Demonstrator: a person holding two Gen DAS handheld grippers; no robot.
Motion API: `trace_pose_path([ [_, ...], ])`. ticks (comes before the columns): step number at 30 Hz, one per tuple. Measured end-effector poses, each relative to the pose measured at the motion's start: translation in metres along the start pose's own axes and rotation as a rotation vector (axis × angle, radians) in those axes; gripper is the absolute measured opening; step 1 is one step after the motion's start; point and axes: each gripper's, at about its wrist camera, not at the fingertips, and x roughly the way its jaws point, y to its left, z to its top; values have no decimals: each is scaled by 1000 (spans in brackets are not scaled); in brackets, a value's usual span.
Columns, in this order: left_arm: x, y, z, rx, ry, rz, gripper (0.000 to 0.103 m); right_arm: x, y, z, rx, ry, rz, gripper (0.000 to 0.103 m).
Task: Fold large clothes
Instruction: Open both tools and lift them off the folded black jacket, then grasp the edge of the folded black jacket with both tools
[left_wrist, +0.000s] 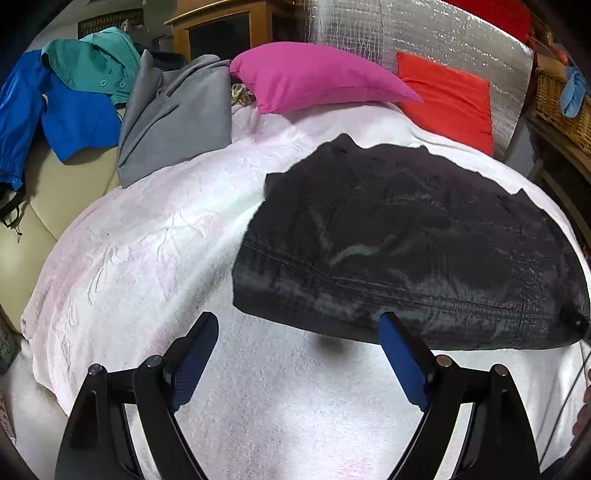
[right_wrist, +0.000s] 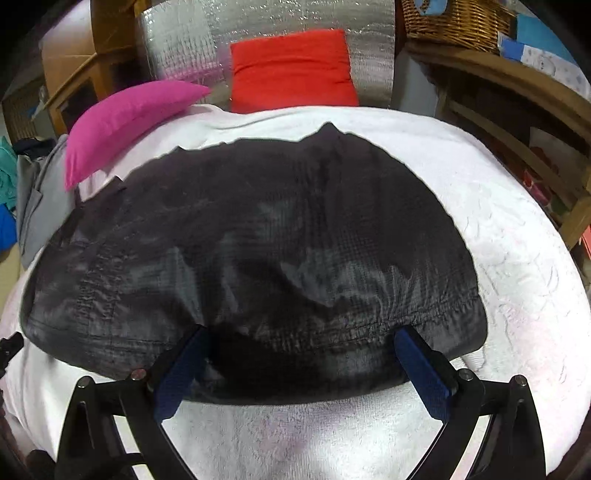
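White blanket (right_wrist: 498, 229) bears a black garment (right_wrist: 251, 240); wicker basket (right_wrist: 458, 22) contents unclear.

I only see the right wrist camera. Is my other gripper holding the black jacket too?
Observer: No. The left gripper is open over the white blanket with nothing between its fingers. The black jacket lies just ahead of it, to the right.
Child: Are there more clothes to fold after this one?
Observer: Yes. Far left, on the beige sofa, a grey garment lies in a heap next to a blue jacket with a teal shirt on top.
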Motion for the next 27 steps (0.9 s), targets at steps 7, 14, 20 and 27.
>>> trace_pose_path([
  [7,5,33,10,-74,2,14,89,-43,-68,6,137,-56,28,102],
  [14,13,33,23,-69,7,17,89,-41,-96,6,206,-45,25,102],
  [20,36,31,58,-15,17,-14,89,-15,-123,39,256,-5,71,102],
  [27,64,28,79,7,67,-93,89,43,-149,65,341,113,220,102],
])
